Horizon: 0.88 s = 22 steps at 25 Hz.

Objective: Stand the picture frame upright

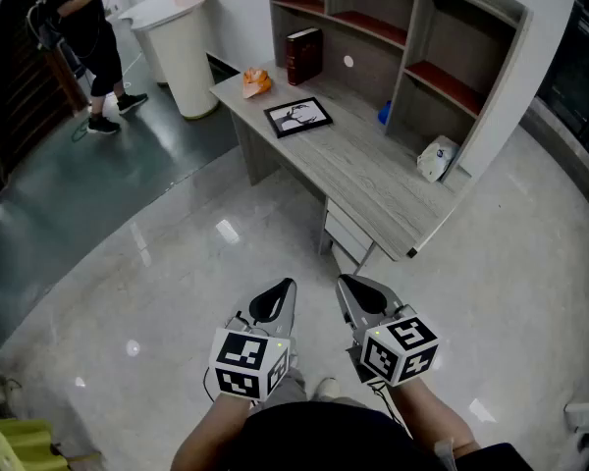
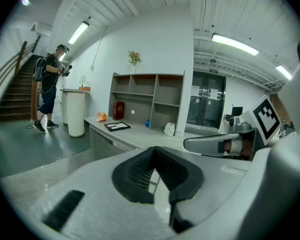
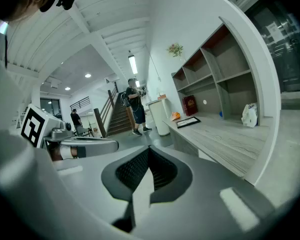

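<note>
A black picture frame (image 1: 298,116) lies flat on the grey wooden desk (image 1: 373,180), toward its far left part; the frame (image 2: 117,126) shows small in the left gripper view and also in the right gripper view (image 3: 188,122). Both grippers hang over the floor, well short of the desk. My left gripper (image 1: 288,285) is shut and holds nothing. My right gripper (image 1: 342,281) is also shut and empty. They sit side by side, tips pointing at the desk's near corner.
A shelf unit (image 1: 402,37) stands along the desk's back. A dark red book (image 1: 303,55), an orange object (image 1: 256,82), a blue item (image 1: 384,114) and a white bag (image 1: 436,157) sit on the desk. A white round pillar stand (image 1: 182,52) and a person (image 1: 88,37) are at the far left.
</note>
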Available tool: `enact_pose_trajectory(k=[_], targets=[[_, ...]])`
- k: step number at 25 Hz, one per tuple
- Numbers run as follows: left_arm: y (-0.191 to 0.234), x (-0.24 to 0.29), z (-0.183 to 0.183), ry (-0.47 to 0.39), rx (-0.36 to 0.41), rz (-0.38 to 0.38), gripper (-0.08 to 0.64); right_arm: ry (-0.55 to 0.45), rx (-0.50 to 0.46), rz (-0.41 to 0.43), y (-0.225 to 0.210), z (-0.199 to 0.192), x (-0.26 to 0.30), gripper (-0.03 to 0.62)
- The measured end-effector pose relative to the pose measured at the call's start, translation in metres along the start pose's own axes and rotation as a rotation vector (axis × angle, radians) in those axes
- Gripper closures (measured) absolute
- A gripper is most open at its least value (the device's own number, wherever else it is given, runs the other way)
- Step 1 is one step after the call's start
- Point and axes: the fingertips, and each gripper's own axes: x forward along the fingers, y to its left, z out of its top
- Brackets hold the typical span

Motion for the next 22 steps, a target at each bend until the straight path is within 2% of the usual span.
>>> enact_pose_trajectory(k=[5, 10, 17, 22], targets=[[0.015, 0.007, -0.003, 0.005, -0.015, -0.006, 0.56, 0.003, 0.007, -0.006, -0.001, 0.001, 0.014, 0.595], [0.028, 0.015, -0.001, 0.013, -0.024, -0.019, 0.56, -0.015, 0.057, -0.01, -0.003, 0.008, 0.025, 0.595], [0.051, 0.025, 0.009, 0.019, 0.001, -0.034, 0.56, -0.027, 0.084, -0.03, -0.01, 0.018, 0.05, 0.595], [0.075, 0.033, 0.016, 0.028, 0.006, -0.042, 0.56, -0.026, 0.073, -0.013, -0.003, 0.024, 0.076, 0.595]])
